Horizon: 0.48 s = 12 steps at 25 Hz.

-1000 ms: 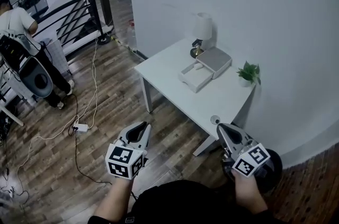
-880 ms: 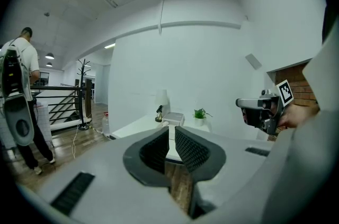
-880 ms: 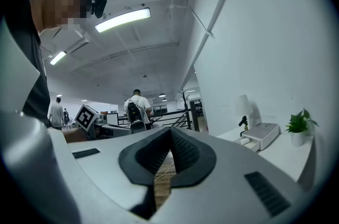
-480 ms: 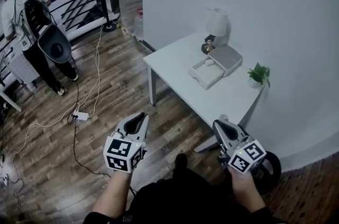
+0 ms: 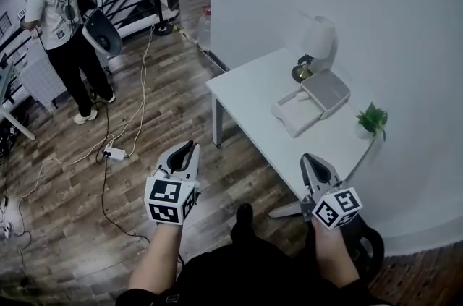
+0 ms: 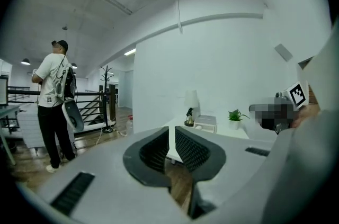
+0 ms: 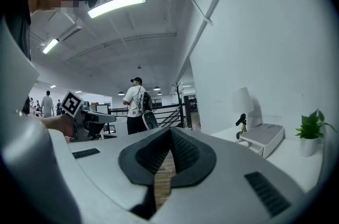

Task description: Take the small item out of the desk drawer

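Floor — wood planks with a slight sheen; table smooth, matt white; drawer unit — matt, plastic-looking, pale grey.

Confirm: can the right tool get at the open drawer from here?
Probably not yet. The right tool is shut and hangs at the near edge of the desk, short of the open drawer. Nothing stands between them, so moving closer should do.

No legible text or markings.
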Tool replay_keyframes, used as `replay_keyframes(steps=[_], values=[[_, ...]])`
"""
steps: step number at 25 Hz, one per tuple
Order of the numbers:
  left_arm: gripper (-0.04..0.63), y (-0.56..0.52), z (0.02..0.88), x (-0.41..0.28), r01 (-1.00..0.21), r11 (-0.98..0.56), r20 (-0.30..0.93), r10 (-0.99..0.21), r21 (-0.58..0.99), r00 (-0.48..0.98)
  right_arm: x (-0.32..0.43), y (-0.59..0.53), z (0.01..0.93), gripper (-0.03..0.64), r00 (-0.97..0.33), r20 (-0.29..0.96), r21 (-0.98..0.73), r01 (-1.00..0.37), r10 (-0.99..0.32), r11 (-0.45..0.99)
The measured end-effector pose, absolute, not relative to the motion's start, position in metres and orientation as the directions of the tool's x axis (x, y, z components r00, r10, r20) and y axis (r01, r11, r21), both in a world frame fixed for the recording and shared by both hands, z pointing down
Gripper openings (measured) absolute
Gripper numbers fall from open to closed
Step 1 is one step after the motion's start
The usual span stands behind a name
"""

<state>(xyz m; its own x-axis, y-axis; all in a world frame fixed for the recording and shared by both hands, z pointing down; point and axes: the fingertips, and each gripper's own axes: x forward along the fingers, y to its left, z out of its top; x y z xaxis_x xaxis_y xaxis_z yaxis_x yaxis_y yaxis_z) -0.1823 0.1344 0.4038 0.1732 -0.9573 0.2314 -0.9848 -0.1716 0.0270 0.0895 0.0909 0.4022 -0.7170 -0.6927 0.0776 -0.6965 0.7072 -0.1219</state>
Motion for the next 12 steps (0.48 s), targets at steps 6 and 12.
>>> replay_keyframes(steps=[6, 12], values=[[0.043, 0.059, 0.414, -0.184, -0.986, -0.154, 0.259, -0.952, 0.056, 0.163, 0.077, 0.008, 0.400, 0.003, -0.710, 0.035, -0.180, -0.697, -0.704, 0.694], [0.043, -0.020, 0.418, -0.166, -0.984, -0.175, 0.291, -0.941, 0.025, 0.175, 0.074, -0.071, 0.408, 0.003, -0.726, 0.030, -0.194, -0.678, -0.687, 0.709]])
